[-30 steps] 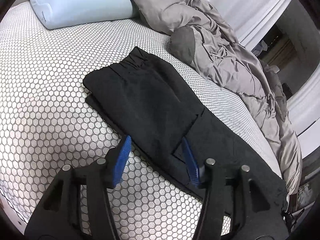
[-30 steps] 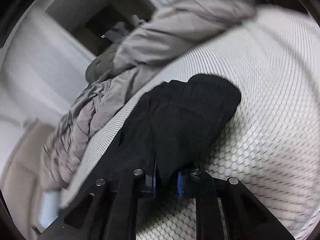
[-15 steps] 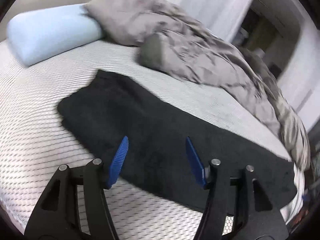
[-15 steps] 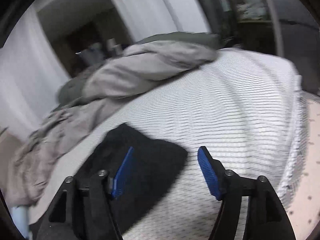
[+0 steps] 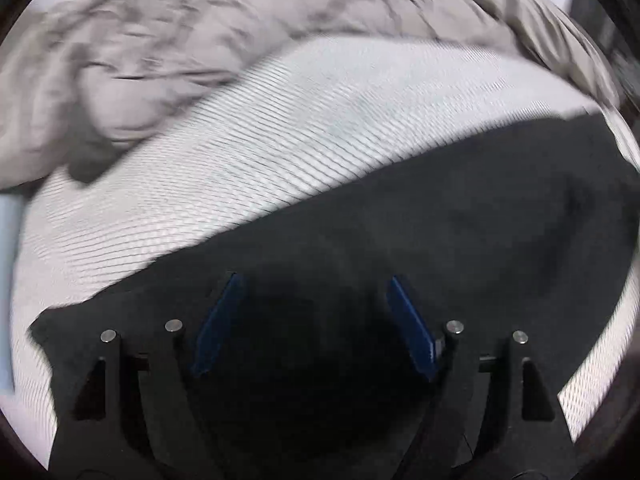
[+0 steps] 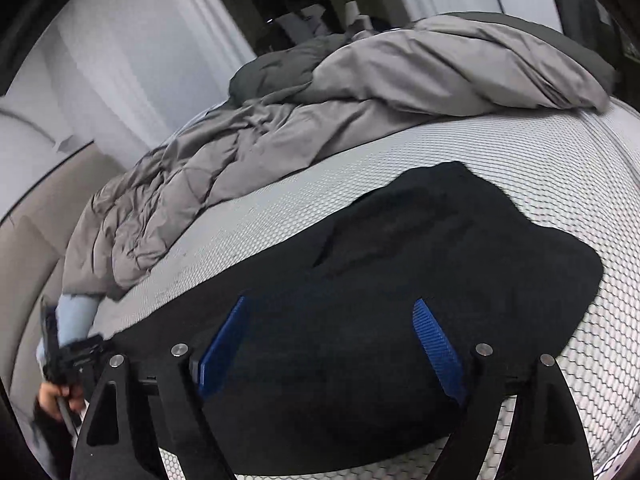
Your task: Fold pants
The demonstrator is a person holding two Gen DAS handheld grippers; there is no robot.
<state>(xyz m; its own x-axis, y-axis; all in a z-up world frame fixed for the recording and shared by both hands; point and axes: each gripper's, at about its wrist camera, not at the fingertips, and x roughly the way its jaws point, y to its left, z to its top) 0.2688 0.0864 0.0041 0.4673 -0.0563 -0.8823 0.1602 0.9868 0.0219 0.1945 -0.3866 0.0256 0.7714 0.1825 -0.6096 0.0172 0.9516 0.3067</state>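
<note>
Black pants (image 5: 460, 220) lie flat on the white mesh mattress (image 5: 300, 128) in a long folded strip. My left gripper (image 5: 312, 292) is open and empty, hovering low over the pants. In the right wrist view the pants (image 6: 440, 248) end in a rounded leg end at the right. My right gripper (image 6: 332, 320) is open and empty, just above the pants. The left gripper and the hand holding it (image 6: 64, 364) show at the far left of the right wrist view. The left wrist view is motion-blurred.
A rumpled grey duvet (image 6: 320, 100) lies piled along the far side of the mattress (image 6: 540, 160). A light blue pillow (image 6: 76, 312) sits at the left behind the left gripper. White curtains (image 6: 132, 60) hang behind the bed.
My right gripper let go of the pants leg end and opened, then moved over the pants. My left gripper swung toward the duvet side and dropped lower over the pants.
</note>
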